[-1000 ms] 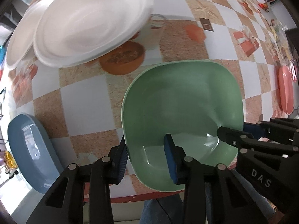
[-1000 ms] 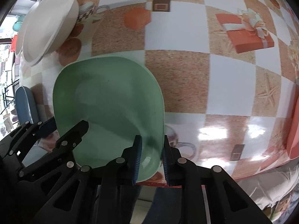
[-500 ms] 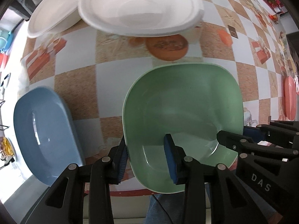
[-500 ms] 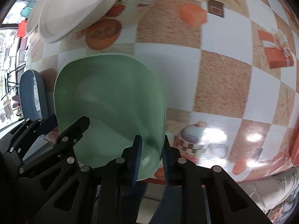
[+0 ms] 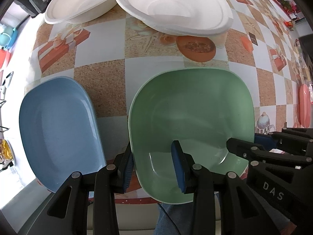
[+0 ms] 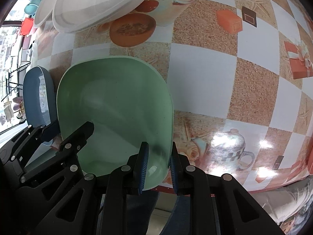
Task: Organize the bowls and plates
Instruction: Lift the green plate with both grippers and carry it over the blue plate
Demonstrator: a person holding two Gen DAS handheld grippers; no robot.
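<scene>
Your left gripper (image 5: 154, 164): fingers (image 5: 179, 168) closed on the near-left rim of the green plate (image 5: 192, 121), one blue pad inside the dish, one outside under the rim.

Your right gripper (image 6: 157, 163): fingers (image 6: 141, 162) pinching the near-right rim of the same green plate (image 6: 115, 105), one pad inside, one outside.

Green plate: squarish with rounded corners, gripped at two places on its near side, over the near edge of the tabletop (image 5: 109, 62). Whether it rests on the cloth or is held just above it cannot be told.

Blue plate (image 5: 56, 125): same shape, lying just left of the green one and apart from it, its near end overhanging the tabletop edge.

White foam plates (image 5: 172, 5): two, at the far side, the right one partly overlapping the left.

Pink plate (image 5: 304, 105): far right edge of the left wrist view, seen only in part.

Tabletop: covered by a checked oilcloth printed with gift boxes, starfish and teapots.
</scene>
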